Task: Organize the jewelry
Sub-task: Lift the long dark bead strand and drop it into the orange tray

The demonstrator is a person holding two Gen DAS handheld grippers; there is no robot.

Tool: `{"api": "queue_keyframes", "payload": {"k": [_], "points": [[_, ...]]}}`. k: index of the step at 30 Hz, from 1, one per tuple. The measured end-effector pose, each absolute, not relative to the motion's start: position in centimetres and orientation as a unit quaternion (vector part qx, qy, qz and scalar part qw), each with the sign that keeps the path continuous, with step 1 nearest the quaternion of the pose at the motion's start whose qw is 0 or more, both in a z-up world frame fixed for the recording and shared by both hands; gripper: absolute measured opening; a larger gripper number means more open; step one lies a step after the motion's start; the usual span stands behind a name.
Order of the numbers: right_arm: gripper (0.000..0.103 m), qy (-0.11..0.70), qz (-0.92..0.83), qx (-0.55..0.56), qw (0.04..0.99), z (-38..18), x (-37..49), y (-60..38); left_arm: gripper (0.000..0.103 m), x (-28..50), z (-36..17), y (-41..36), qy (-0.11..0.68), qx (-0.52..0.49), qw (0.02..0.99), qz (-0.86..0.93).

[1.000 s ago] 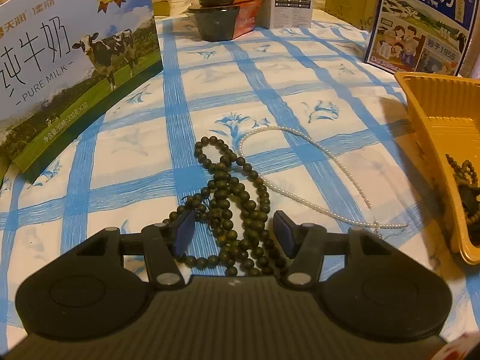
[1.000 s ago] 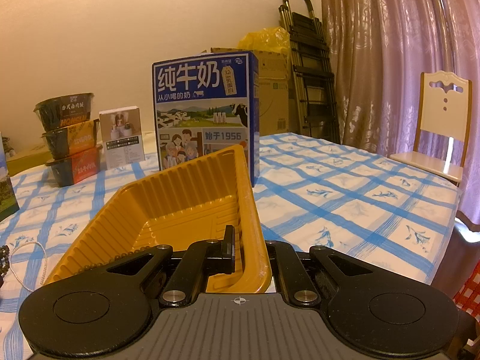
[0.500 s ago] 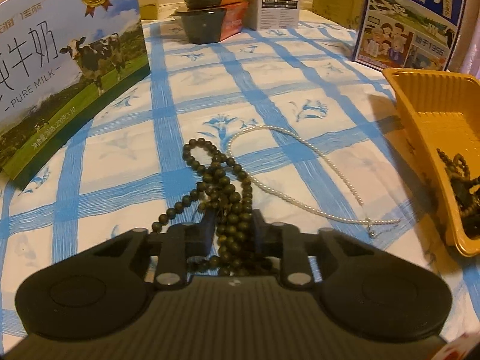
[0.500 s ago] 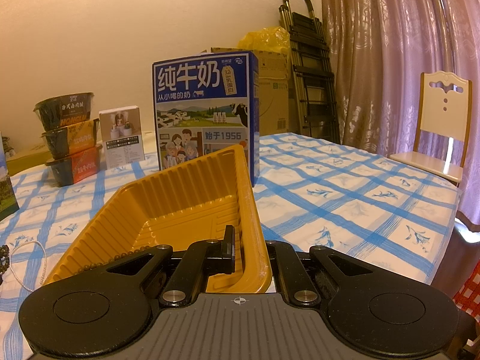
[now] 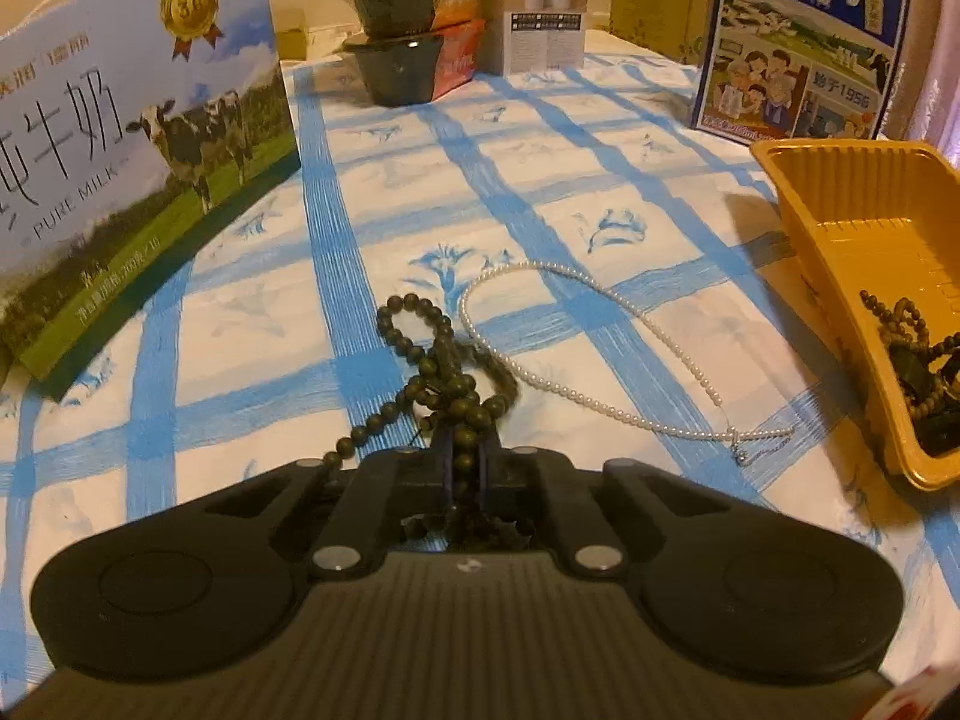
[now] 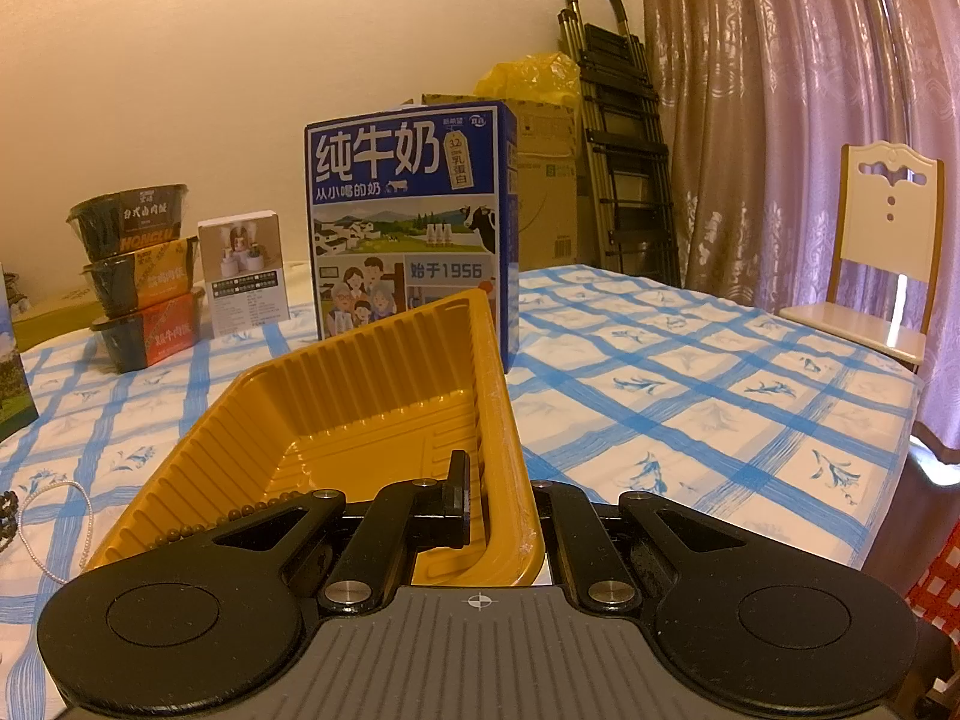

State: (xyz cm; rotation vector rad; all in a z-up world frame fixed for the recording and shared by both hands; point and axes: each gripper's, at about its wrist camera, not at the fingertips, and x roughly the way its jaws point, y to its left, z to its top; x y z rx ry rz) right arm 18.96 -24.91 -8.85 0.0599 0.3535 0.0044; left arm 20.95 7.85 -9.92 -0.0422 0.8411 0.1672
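A string of dark green beads (image 5: pixel 444 372) lies bunched on the blue-checked tablecloth (image 5: pixel 240 360). My left gripper (image 5: pixel 463 456) is closing its jaws on the near end of that string, and the pads press on the beads. A thin white pearl necklace (image 5: pixel 540 264) lies looped just right of them, also seen as the pearl loop (image 6: pixel 54 489) at the left edge. The yellow ribbed tray (image 5: pixel 840 252) sits at the right with another dark bead string (image 5: pixel 918 360) inside. My right gripper (image 6: pixel 495 492) is shut on the near right wall of the tray (image 6: pixel 360 396).
A light-blue milk carton (image 5: pixel 138 138) stands at the left, a dark-blue milk carton (image 6: pixel 414 228) behind the tray. Stacked bowls (image 6: pixel 141 276) and a small white box (image 6: pixel 243 270) stand at the back. A chair (image 6: pixel 882 264) and folded ladder (image 6: pixel 618 150) stand beyond the table.
The left gripper's jaws came together from wide apart onto the dark green beads, and the view tipped up a little. The right gripper and the tray stayed as they were.
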Motion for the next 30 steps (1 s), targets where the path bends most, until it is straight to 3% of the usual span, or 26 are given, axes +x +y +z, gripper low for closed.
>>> {"api": "queue_keyframes", "payload": {"k": [9, 30], "points": [[0.007, 0.176, 0.002, 0.031, 0.984, -8.8, 19.0, -24.9, 0.006, 19.4, -6.5, 8.1, 0.382, -0.008, 0.921, 0.071], [0.007, 0.177, -0.003, 0.039, 0.983, -9.1, 19.0, -25.0, 0.006, 15.2, 12.6, 9.4, 0.261, -0.024, 0.965, 0.019]]}}
